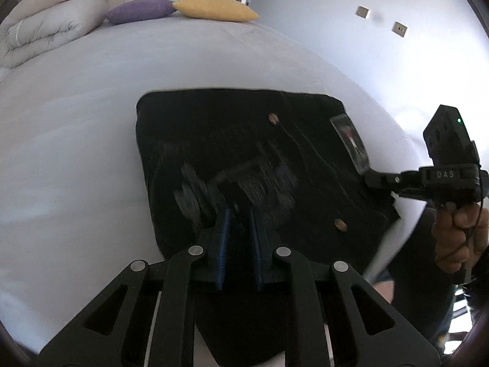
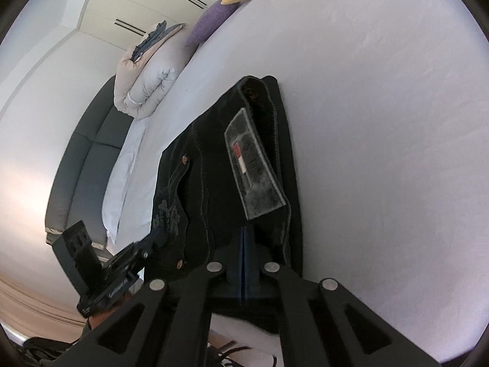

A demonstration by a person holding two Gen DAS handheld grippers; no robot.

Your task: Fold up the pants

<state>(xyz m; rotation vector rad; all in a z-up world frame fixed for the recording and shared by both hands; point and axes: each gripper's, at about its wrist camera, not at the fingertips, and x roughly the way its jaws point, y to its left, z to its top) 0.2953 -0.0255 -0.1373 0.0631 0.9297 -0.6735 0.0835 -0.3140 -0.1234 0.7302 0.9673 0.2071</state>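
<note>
Two tools on black pants (image 1: 244, 153), folded into a compact block on the bed (image 1: 91, 122).
Left tool (image 1: 240, 214) nearly closed, fabric between its pads, at the near edge; right tool (image 2: 243, 235) clamped shut on the waistband end by the label (image 2: 253, 165). Pants' long axis runs near to far. Lavender sheet, pillows (image 1: 183, 9) far, wardrobe behind.

Beyond, on the pale bed sheet (image 1: 91, 98): yellow pillow (image 1: 215, 8) touching purple pillow (image 1: 139, 10), folded white duvet (image 1: 45, 30), wardrobe doors (image 2: 146, 3) behind.
</note>
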